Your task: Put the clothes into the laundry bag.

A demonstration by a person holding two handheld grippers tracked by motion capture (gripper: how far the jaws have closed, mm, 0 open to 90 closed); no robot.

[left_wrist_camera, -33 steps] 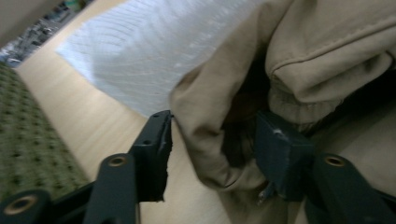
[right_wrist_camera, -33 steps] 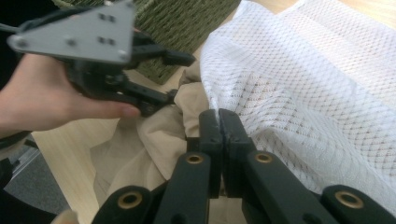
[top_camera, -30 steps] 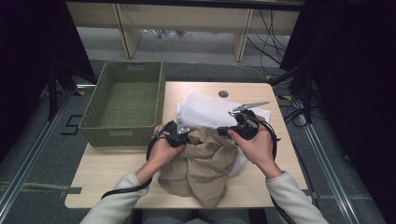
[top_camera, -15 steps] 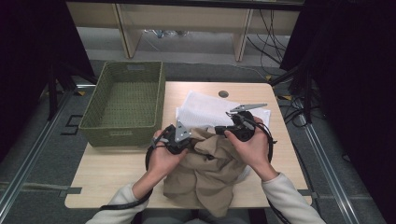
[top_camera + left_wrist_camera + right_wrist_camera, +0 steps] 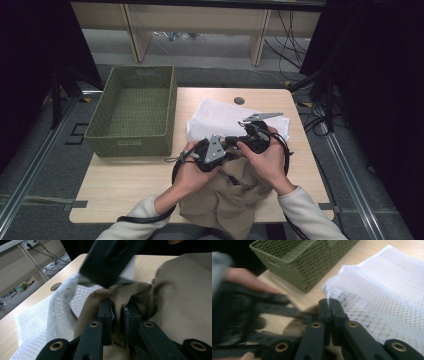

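Two hand-held grippers meet over my bench: left hand-held gripper (image 5: 117,315) pinches tan garment (image 5: 180,297), jaws just closing; right hand-held gripper (image 5: 329,307) clamps white mesh bag (image 5: 387,282) edge. Green basket (image 5: 132,110) stands left.

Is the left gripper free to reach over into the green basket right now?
Probably not yet: the left gripper is pinching a fold of the beige garment, so it would drag it along. The path to the green basket looks open.

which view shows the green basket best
The high view: the whole basket shows, open top and woven walls, at the table's left edge. The right gripper view gives one close corner. In the left gripper view I can't make it out.
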